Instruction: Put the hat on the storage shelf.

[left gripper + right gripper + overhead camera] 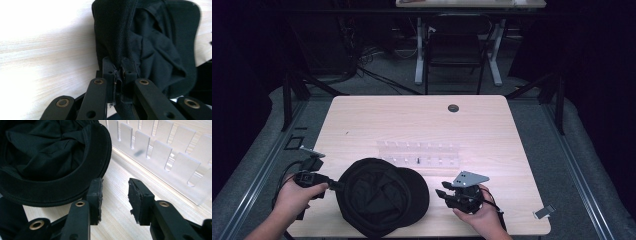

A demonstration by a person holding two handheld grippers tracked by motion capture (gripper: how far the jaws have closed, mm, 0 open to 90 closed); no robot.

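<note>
A black cap (382, 196) lies upside down near the front edge of a pale wooden table (412, 120), its hollow crown facing up and its brim pointing toward the person's right. The left gripper (333, 185), held in the person's left hand (298, 196), has its jaws clamped on the cap's rim at the left side; in the left gripper view the cap (150, 47) rises away from the left gripper (119, 75), with a fold of black fabric pinched tight between the two pads and the table (45, 55) bright beside it.

The right gripper (443, 194), held in the person's right hand (479, 212), sits just beside the brim on the cap's right, apart from it. In the right gripper view its jaws stand apart with nothing but bare table (117, 205) between them: the right gripper (115, 195) has one pad close to the curved edge of the brim, and the cap (50, 157) spreads across the upper left, its crumpled lining showing.

Behind the cap, toward the middle of the table, lies a clear plastic rack (419, 153) with rows of upright slotted tabs; the same rack (160, 152) runs across the upper right of the right gripper view, just beyond the brim. A small dark round grommet (453, 108) sits near the table's far edge.
</note>
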